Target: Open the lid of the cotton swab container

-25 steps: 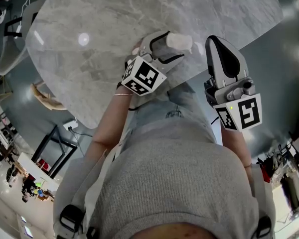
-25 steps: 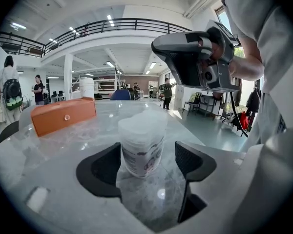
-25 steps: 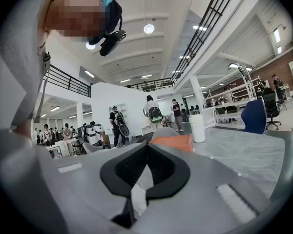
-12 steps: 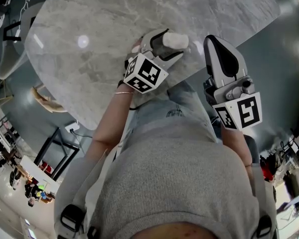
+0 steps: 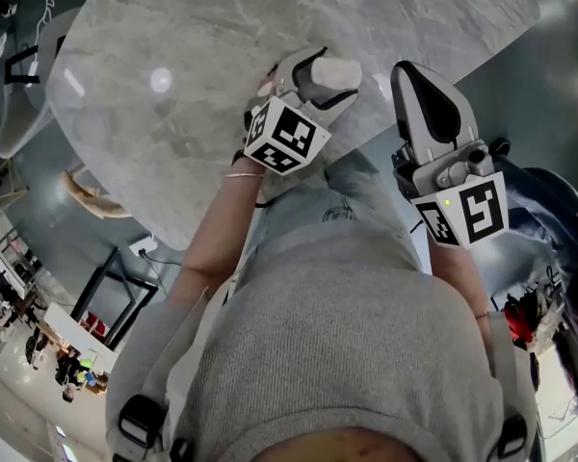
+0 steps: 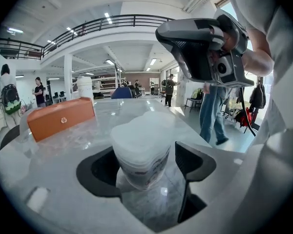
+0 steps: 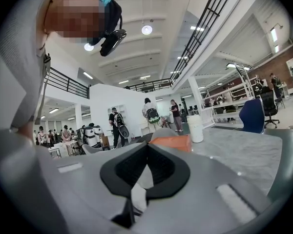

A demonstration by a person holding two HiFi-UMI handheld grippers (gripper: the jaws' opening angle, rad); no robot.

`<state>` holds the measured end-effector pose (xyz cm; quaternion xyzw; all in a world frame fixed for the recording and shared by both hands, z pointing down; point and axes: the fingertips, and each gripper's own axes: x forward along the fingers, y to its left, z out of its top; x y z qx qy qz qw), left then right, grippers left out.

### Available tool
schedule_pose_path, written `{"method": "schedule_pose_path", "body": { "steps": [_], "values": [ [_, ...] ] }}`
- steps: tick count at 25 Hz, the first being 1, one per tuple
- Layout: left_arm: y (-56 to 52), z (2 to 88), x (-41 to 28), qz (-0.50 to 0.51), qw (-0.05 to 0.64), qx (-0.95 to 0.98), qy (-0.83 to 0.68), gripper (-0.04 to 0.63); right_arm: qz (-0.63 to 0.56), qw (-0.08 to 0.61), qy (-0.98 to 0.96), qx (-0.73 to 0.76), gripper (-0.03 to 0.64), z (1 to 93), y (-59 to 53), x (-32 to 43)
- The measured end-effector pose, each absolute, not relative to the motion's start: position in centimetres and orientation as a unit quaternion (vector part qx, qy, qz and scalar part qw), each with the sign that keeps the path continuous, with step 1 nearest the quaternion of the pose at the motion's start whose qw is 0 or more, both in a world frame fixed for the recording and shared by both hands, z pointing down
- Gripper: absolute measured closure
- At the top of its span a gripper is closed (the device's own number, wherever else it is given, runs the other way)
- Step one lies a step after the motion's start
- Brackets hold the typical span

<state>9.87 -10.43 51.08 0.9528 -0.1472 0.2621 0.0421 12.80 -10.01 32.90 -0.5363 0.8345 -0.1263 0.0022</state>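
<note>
The cotton swab container (image 5: 335,69) is a translucent white tub with its lid on, near the marble table's front edge. My left gripper (image 5: 318,83) is shut on it. In the left gripper view the tub (image 6: 142,147) stands upright between the black pads (image 6: 103,172), with the left gripper (image 6: 146,156) closed round its lower half. My right gripper (image 5: 419,89) hangs to the tub's right, past the table's edge, shut with nothing in it. Its pads (image 7: 158,172) meet in the right gripper view, where the right gripper (image 7: 146,152) points level over the table. The tub is not in that view.
An orange box (image 6: 61,118) and a white bottle (image 6: 84,87) stand farther back on the marble table (image 5: 193,65); both show again as the orange box (image 7: 171,141) and the white bottle (image 7: 194,128). A chair (image 5: 19,94) sits off the table's left. People walk in the hall behind.
My left gripper and the tub in it have shifted slightly up and left in the head view, farther onto the table. The right gripper has stayed put.
</note>
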Motion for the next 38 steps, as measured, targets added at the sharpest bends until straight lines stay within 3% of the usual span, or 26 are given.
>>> {"method": "schedule_pose_path", "body": {
  "steps": [7, 10, 38],
  "values": [
    [-10.2, 51.0, 10.2, 0.258, 0.032, 0.957, -0.131, 0.249, -0.13, 0.004, 0.832, -0.539, 0.617, 32.9, -9.6, 12.8],
    [-10.0, 50.8, 10.4, 0.258, 0.026, 0.958, -0.124, 0.298, -0.131, 0.005, 0.833, -0.538, 0.617, 32.9, -9.6, 12.7],
    [-9.8, 46.4, 8.5, 0.213, 0.024, 0.966, -0.145, 0.314, -0.117, 0.004, 0.845, -0.521, 0.617, 31.8, -9.7, 11.5]
  ]
}}
